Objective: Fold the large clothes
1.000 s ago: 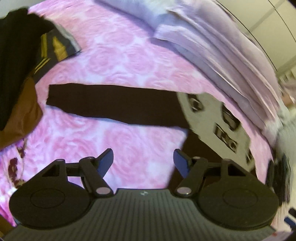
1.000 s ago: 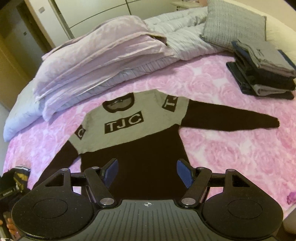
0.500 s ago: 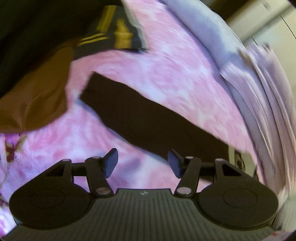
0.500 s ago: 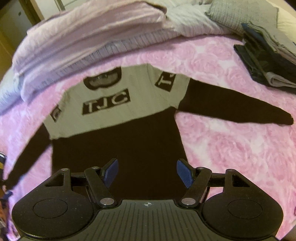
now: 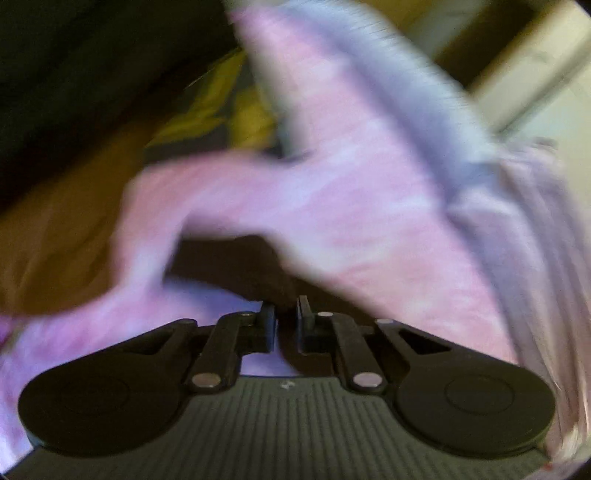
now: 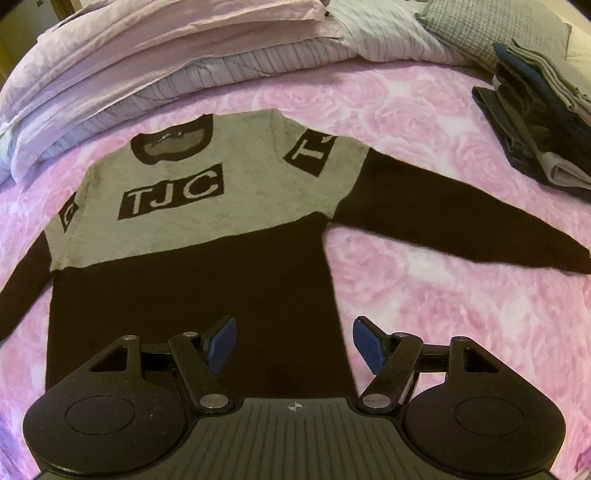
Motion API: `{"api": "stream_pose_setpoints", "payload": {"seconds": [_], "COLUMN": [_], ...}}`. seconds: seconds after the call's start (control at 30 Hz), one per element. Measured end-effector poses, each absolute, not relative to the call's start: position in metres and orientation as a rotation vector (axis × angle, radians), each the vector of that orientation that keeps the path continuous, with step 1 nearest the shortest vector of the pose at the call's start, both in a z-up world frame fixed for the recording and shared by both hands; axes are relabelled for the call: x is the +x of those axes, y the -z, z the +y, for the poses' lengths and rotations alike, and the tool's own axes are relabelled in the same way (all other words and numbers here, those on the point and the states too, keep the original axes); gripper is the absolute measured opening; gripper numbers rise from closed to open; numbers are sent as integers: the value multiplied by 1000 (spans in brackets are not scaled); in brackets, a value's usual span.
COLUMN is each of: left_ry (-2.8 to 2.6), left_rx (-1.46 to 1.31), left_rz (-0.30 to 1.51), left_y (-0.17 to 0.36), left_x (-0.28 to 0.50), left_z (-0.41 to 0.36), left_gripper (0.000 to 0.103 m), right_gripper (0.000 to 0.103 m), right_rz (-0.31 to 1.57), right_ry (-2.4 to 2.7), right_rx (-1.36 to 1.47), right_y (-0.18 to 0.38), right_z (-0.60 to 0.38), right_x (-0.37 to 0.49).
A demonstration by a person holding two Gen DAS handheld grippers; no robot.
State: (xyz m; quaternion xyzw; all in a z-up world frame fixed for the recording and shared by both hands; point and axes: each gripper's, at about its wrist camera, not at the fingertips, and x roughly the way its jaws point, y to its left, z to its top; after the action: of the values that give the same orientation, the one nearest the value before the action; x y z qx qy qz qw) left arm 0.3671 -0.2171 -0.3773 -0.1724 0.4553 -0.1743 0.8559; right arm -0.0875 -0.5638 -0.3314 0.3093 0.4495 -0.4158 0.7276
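A black and grey sweater (image 6: 207, 236) marked "TJC" lies flat, front up, on a pink rose-patterned bedspread (image 6: 424, 280), with both sleeves spread out. My right gripper (image 6: 291, 341) hovers open over the sweater's black lower body, near the hem. The right sleeve (image 6: 461, 229) stretches out to the right. In the blurred left wrist view, my left gripper (image 5: 286, 319) is shut on the black cuff of the left sleeve (image 5: 236, 266), which bunches up just ahead of the jaws.
A folded lilac duvet (image 6: 166, 48) and a grey pillow (image 6: 491, 33) lie at the back of the bed. Folded dark clothes (image 6: 535, 122) are stacked at the right. A pile of black, brown and yellow-striped garments (image 5: 92, 166) lies left of the sleeve.
My left gripper moved down onto the end of the left sleeve and closed on it. My right gripper came lower and closer over the sweater's body, still open.
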Motion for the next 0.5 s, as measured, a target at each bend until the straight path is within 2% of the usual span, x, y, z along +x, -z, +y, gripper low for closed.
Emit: {"api": "stream_pose_setpoints", "payload": {"seconds": [0.17,0.3,0.33,0.37,0.4,0.5], "left_ry": [731,1171,1294,1389,1465,1488], "left_rx": [-255,-139,-106,-64,1,180], "left_rz": [757,618,612,607,607,669], "left_y": [294,250,248,251,259,301], "left_x": [308,219,193,171,145,103], "left_z": [-301,-387,-407,-424,-442,-470], "left_gripper": [6,7,10,22,38,39], "right_gripper": [67,67,67,67,67,67], "right_rz": [972,941,939,935,933,933], "right_ry": [950,983,994,1005,1013,1024], "right_rx": [688,700,701,704,709,727], "right_y": [331,325,324,323,323,325], "right_z": [-583,-598,-602,-605,-608,-613], "right_x": [-105,-121,-124,-128,-131,-140]}}
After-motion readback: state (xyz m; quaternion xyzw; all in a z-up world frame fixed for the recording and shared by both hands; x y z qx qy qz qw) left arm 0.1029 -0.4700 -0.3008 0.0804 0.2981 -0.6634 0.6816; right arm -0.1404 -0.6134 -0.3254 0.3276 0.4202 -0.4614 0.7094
